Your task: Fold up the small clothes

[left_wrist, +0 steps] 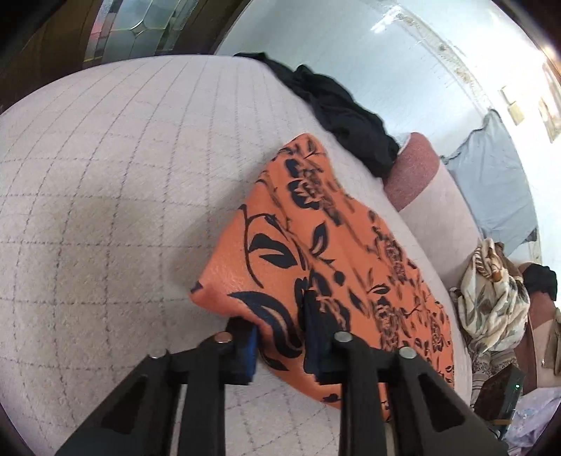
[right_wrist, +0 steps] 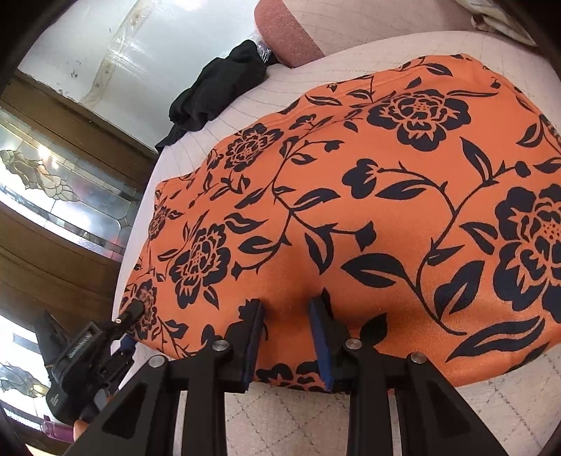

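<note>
An orange garment [left_wrist: 333,245] [right_wrist: 385,210] with a dark floral print lies spread on a pale quilted bed cover [left_wrist: 105,210] [right_wrist: 280,421]. My left gripper [left_wrist: 277,315] is shut on its near corner, the cloth bunched between the blue pads and raised a little off the cover. In the right wrist view this left gripper [right_wrist: 135,310] shows at the garment's left edge. My right gripper [right_wrist: 289,303] is shut on the near hem, with a small pucker of orange cloth pinched between its pads.
A crumpled black garment [left_wrist: 343,112] [right_wrist: 217,91] lies at the far edge of the bed beside a pink bolster [left_wrist: 410,168] [right_wrist: 284,31]. A pale blue cloth [left_wrist: 491,175] and a cream patterned scarf [left_wrist: 491,305] lie to the right. A wooden cabinet with glass panels [right_wrist: 52,196] stands beyond the bed.
</note>
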`<state>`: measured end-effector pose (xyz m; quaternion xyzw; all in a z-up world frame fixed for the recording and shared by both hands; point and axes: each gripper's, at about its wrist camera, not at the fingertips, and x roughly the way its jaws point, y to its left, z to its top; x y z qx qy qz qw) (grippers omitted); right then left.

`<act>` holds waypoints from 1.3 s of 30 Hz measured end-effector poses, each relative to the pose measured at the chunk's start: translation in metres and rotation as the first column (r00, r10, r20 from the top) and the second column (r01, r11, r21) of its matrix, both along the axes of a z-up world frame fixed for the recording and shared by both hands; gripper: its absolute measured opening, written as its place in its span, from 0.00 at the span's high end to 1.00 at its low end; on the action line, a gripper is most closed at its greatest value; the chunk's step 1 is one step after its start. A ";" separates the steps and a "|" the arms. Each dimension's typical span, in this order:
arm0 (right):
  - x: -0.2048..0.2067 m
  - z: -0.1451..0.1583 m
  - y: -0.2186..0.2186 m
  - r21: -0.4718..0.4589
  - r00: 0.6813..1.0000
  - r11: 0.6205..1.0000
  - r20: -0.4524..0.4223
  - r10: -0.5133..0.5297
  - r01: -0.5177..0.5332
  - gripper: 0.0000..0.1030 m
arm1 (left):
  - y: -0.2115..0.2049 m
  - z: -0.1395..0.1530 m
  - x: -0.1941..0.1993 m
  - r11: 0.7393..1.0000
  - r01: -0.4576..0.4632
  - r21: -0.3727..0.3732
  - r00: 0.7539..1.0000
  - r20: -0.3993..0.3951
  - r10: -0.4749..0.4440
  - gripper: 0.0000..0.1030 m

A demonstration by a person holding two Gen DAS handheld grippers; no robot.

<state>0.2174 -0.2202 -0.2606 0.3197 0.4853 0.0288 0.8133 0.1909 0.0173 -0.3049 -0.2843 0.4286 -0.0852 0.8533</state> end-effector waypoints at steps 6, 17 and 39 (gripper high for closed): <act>0.000 -0.001 0.000 0.004 1.000 1.000 0.006 0.001 -0.001 0.69 | -0.010 0.004 0.002 0.999 0.016 0.033 0.999 0.029 -0.017 0.52; -0.003 0.000 0.001 0.002 1.000 1.000 0.014 0.003 -0.003 0.69 | 0.003 -0.011 0.011 0.996 -0.037 -0.083 0.999 -0.021 0.035 0.80; 0.005 -0.019 -0.055 0.412 0.996 0.907 0.005 -0.094 0.084 0.69 | -0.156 0.048 -0.022 0.779 0.407 0.476 0.783 0.257 -0.566 0.86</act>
